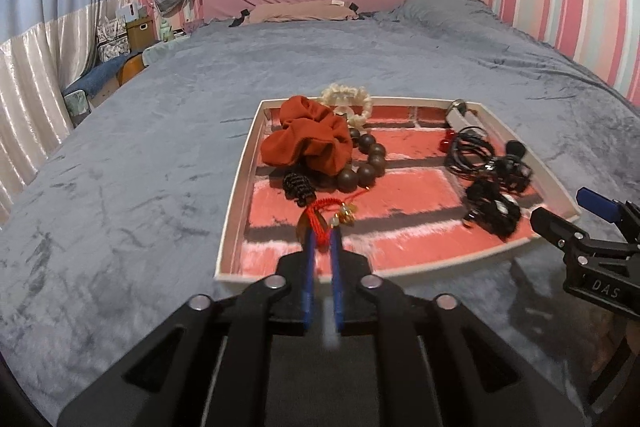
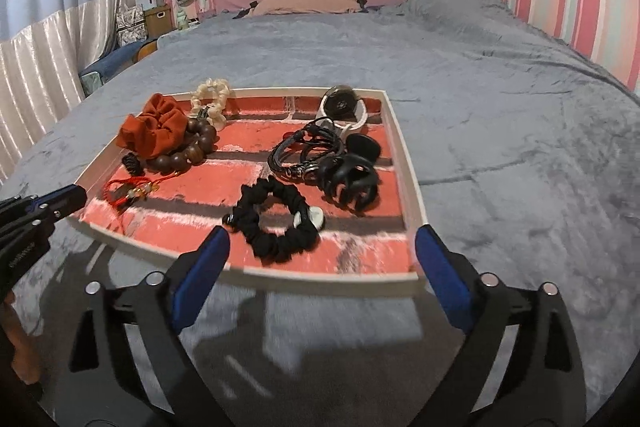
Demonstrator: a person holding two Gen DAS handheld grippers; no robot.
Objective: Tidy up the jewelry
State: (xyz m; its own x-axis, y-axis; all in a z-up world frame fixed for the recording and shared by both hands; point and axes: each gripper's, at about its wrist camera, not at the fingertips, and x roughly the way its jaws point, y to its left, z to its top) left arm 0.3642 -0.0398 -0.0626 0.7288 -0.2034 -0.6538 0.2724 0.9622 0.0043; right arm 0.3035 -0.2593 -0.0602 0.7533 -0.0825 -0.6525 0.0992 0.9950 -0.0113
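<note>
Grey bedspread [image 2: 480,115] carried a white-rimmed tray [image 2: 404,147] lined in brick pattern, striped pink walls behind. Red cord charm [image 1: 326,213] lay near the tray's front left. Left gripper [image 1: 322,239] stood slightly parted, cord between its tips; grip uncertain. Right gripper [image 2: 320,251] spread wide, empty, before the black scrunchie [image 2: 276,223]. Only the right view showed the black claw clip [image 2: 352,183] clearly.
</note>
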